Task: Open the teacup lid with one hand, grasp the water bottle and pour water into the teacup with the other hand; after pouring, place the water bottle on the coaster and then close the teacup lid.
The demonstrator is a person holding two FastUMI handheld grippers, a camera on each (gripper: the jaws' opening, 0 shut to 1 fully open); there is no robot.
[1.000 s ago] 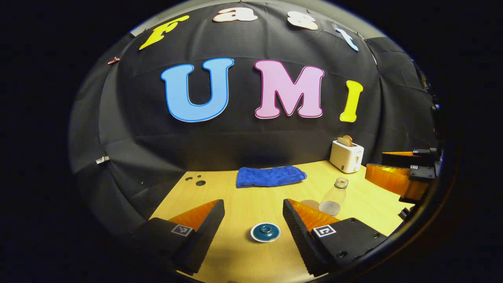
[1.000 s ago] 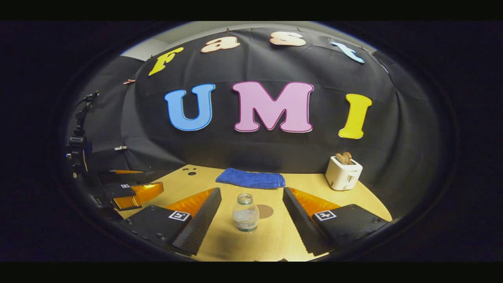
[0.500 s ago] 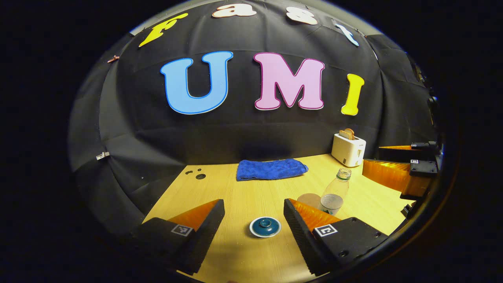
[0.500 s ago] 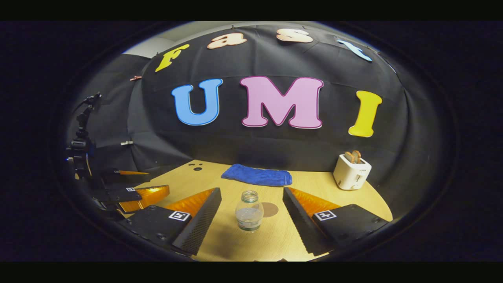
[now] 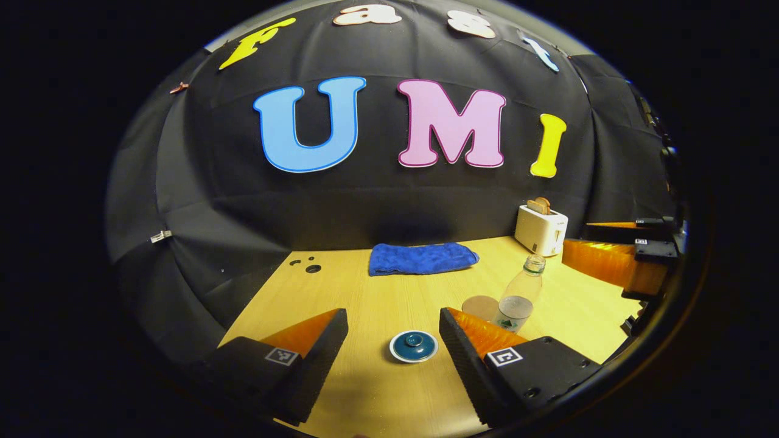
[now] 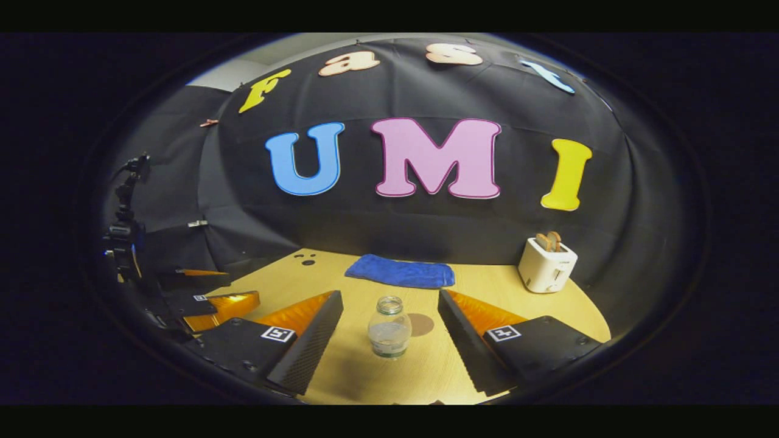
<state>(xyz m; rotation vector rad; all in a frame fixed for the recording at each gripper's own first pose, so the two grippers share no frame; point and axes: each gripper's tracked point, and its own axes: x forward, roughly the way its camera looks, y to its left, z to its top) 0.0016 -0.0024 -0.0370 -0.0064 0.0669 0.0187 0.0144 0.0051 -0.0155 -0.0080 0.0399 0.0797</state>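
A teacup with a dark teal lid stands on the wooden table, between and just ahead of the fingers of my open left gripper. A clear uncapped water bottle with a little water stands upright to its right, beside a round brown coaster. In the right gripper view the bottle stands centred ahead of my open right gripper, the coaster just behind it. Neither gripper touches anything.
A folded blue cloth lies at the table's back edge. A white toaster with toast stands at the back right. The other gripper shows at the right edge of the left gripper view and the left edge of the right gripper view.
Both views have shifted slightly: the lidded teacup and the bottle sit a little farther ahead between the fingers. Both grippers remain open and nothing was grasped.
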